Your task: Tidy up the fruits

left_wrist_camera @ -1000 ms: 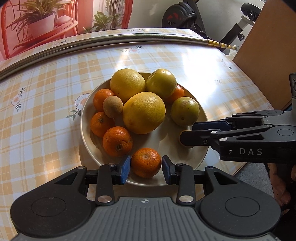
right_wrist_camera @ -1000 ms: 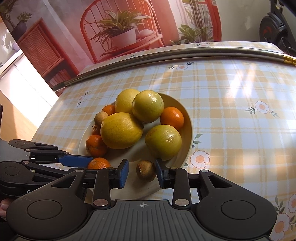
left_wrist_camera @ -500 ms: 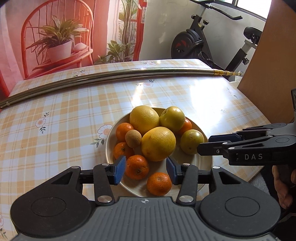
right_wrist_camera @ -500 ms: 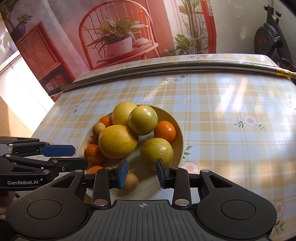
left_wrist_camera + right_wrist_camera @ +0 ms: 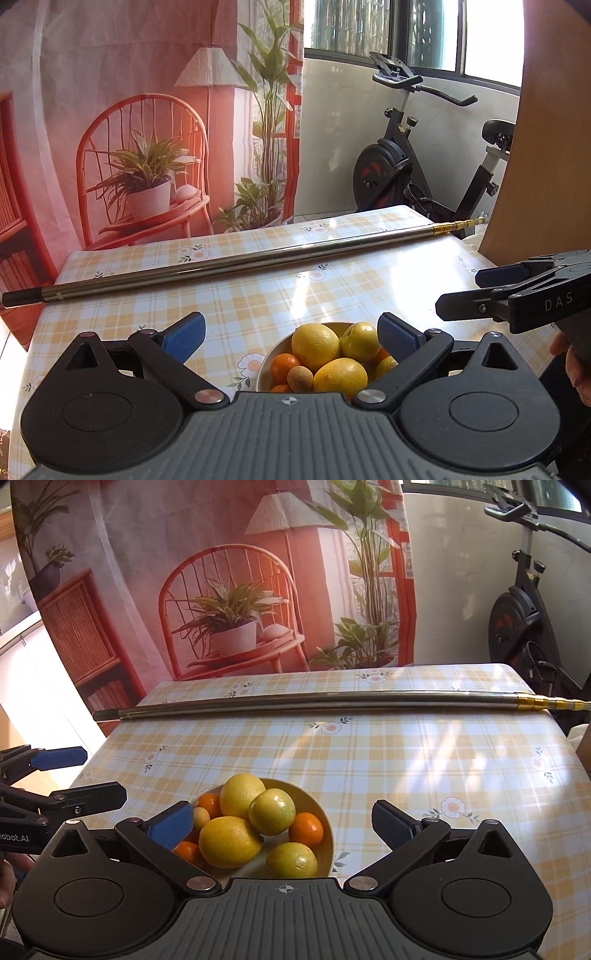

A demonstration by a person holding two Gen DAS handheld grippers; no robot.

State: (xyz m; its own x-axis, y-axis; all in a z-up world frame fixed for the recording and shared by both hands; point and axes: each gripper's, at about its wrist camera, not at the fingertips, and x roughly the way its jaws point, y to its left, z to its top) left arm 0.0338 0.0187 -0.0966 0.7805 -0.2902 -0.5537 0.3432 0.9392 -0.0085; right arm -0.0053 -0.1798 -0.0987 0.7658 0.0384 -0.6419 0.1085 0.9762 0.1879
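Observation:
A cream plate (image 5: 327, 827) on the checked tablecloth holds a pile of fruit: large yellow citrus (image 5: 229, 842), green-yellow fruits (image 5: 272, 811), small oranges (image 5: 306, 829) and a brown kiwi (image 5: 300, 378). The plate rim also shows in the left wrist view (image 5: 267, 360). My left gripper (image 5: 291, 338) is open wide and empty, raised above and behind the plate. My right gripper (image 5: 284, 823) is open wide and empty, also raised over the plate's near side. Each gripper shows at the edge of the other's view.
A long metal pole (image 5: 332, 701) lies across the far part of the table. A printed backdrop hangs behind the table (image 5: 258, 295). An exercise bike (image 5: 406, 162) stands at the back right, and a wooden board (image 5: 550, 147) rises at the right.
Both grippers have pulled back and up from the plate and opened wider. The fruit now sits lower and smaller in both views.

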